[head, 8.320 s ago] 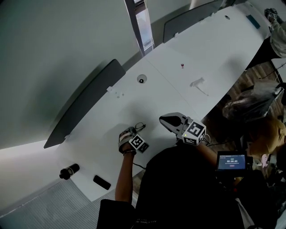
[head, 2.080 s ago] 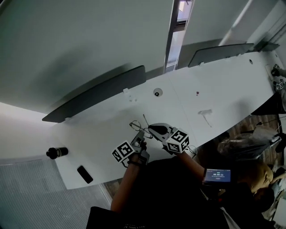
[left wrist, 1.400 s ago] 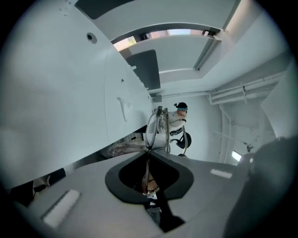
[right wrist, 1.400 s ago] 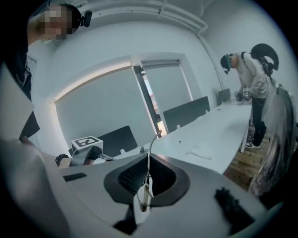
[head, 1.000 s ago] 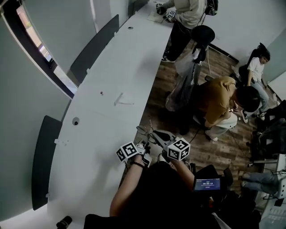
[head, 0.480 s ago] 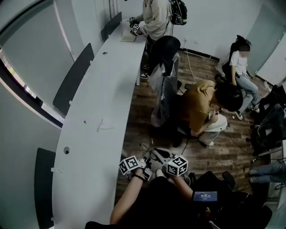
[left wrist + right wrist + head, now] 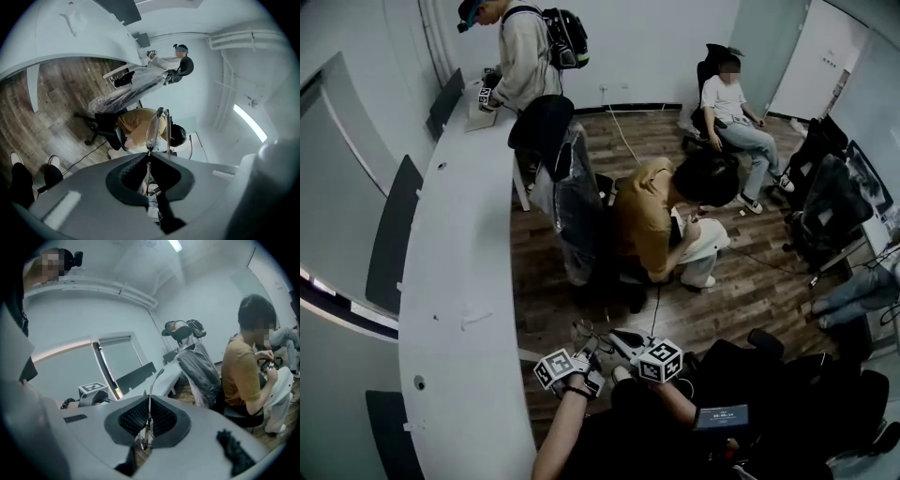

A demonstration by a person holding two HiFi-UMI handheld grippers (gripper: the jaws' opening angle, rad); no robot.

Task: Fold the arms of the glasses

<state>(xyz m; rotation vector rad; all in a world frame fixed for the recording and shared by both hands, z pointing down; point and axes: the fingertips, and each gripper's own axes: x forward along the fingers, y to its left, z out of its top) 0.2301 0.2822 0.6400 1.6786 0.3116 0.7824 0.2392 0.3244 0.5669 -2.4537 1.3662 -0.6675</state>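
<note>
Off the desk (image 7: 450, 244) now, left gripper (image 7: 149, 154) and right gripper (image 7: 149, 414) clamp the glasses (image 7: 153, 127).

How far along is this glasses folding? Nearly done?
Early on. Done: the glasses are up off the table, held over the floor. In hand: the left claw pinches the frame beside a lens, the right claw pinches one arm. Left: no arm looks folded against the frame yet, so both folds seemingly remain.
</note>
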